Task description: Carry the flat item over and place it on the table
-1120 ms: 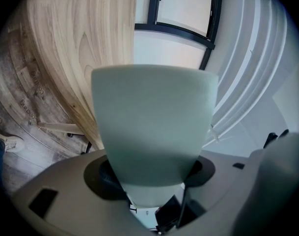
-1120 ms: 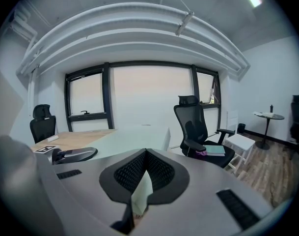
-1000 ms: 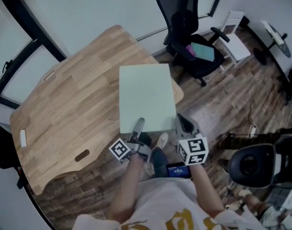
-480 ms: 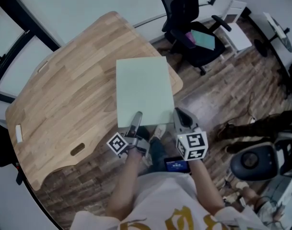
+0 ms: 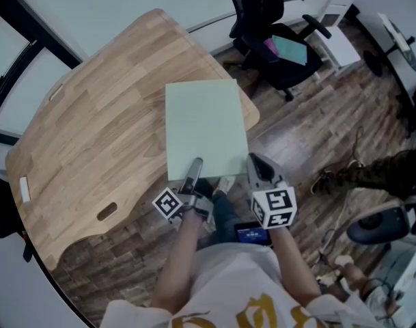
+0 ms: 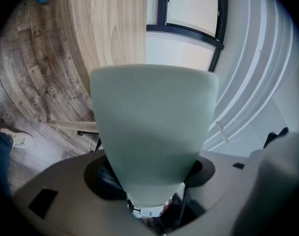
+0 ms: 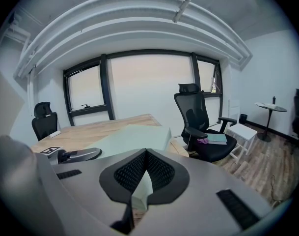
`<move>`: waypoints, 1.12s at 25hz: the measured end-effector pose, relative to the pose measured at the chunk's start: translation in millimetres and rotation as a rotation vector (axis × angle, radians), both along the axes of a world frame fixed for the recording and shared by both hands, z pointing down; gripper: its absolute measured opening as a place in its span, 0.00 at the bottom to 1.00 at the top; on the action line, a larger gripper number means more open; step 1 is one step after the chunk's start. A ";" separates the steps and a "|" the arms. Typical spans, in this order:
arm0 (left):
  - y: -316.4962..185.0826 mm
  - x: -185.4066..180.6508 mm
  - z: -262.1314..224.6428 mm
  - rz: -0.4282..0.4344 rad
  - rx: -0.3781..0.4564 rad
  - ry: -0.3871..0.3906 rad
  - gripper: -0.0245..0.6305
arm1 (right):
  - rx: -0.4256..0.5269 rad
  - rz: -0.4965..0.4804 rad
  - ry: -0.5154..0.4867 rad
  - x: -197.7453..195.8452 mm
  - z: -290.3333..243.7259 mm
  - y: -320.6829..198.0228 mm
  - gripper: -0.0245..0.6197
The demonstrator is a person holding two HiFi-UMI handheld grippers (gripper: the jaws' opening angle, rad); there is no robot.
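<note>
In the head view we see the pale green flat panel (image 5: 206, 125) spread over the right end of the wooden table (image 5: 91, 115). Its near edge juts past the table's edge toward us. The left gripper (image 5: 196, 167) bites that near edge left of its middle, and the right gripper (image 5: 254, 161) bites it at the near right corner. Whether the panel touches the tabletop we cannot tell here. Beyond the table stands a black office chair (image 5: 272, 39) with a teal book (image 5: 289, 48) on its seat, and a white stool (image 5: 339, 41) is near it.

In the left gripper view the panel fills the middle, running out from between the jaws, which are clamped on its edge. The plank floor (image 6: 26, 82) and a shoe (image 6: 14, 139) lie at left, with a dark-framed window (image 6: 191, 11) above.

In the right gripper view the jaws pinch the panel's corner. The panel stretches out over the table, with the left gripper at its left side and the office chair off to the right.
</note>
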State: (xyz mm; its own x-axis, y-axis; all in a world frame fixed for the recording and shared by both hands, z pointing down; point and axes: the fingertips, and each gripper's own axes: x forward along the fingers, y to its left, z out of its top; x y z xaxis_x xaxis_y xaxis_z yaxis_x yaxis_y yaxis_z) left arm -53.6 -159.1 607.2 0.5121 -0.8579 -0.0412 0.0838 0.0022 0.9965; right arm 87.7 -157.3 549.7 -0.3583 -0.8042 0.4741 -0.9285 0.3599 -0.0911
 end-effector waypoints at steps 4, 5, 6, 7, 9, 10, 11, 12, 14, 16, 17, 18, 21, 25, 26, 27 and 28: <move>-0.6 2.8 2.8 -0.008 0.002 0.003 0.48 | -0.011 -0.012 0.002 1.6 5.4 -0.3 0.04; -1.0 3.5 3.9 -0.009 0.002 0.004 0.48 | -0.014 -0.014 0.002 2.0 7.0 -0.6 0.04; -1.4 4.3 5.0 -0.010 0.001 0.006 0.48 | -0.018 -0.014 0.003 3.2 8.7 -0.8 0.04; -1.5 5.1 6.3 -0.012 -0.001 0.009 0.48 | -0.021 -0.011 0.004 4.8 10.2 -0.9 0.04; -1.2 5.9 8.9 -0.019 -0.006 0.013 0.48 | -0.026 -0.010 0.005 7.4 12.1 -0.9 0.04; -0.9 6.3 10.0 -0.022 -0.007 0.014 0.48 | -0.028 -0.009 0.006 8.7 12.8 -0.9 0.04; -0.6 7.0 10.8 -0.025 -0.009 0.015 0.48 | -0.029 -0.007 0.005 9.9 13.2 -1.0 0.04; -0.5 7.7 11.1 -0.027 -0.011 0.018 0.48 | -0.029 -0.008 0.003 10.5 13.2 -1.2 0.04; -0.5 8.8 11.5 -0.031 -0.014 0.027 0.48 | -0.028 -0.015 -0.002 10.4 13.5 -1.2 0.04; 0.1 9.3 12.9 -0.035 -0.016 0.035 0.48 | -0.031 -0.016 -0.004 11.1 14.9 0.0 0.04; 0.5 9.4 13.6 -0.038 -0.018 0.037 0.48 | -0.032 -0.016 -0.005 11.3 15.3 0.7 0.04; 0.7 9.5 14.1 -0.040 -0.020 0.039 0.48 | -0.034 -0.016 -0.005 11.5 15.9 1.4 0.04; 0.7 10.1 15.6 -0.043 -0.021 0.041 0.48 | -0.045 -0.005 -0.005 13.1 19.7 3.2 0.04; 0.6 10.8 18.8 -0.050 -0.027 0.043 0.48 | -0.043 -0.008 -0.006 11.7 20.2 1.7 0.04; 0.4 10.9 19.6 -0.052 -0.027 0.041 0.48 | -0.044 -0.010 -0.007 11.4 20.7 1.4 0.04; 0.2 10.9 20.4 -0.055 -0.028 0.038 0.48 | -0.045 -0.012 -0.008 11.2 21.2 1.1 0.04; -0.3 11.0 20.8 -0.059 -0.029 0.038 0.48 | -0.048 -0.014 -0.009 11.1 21.8 0.8 0.04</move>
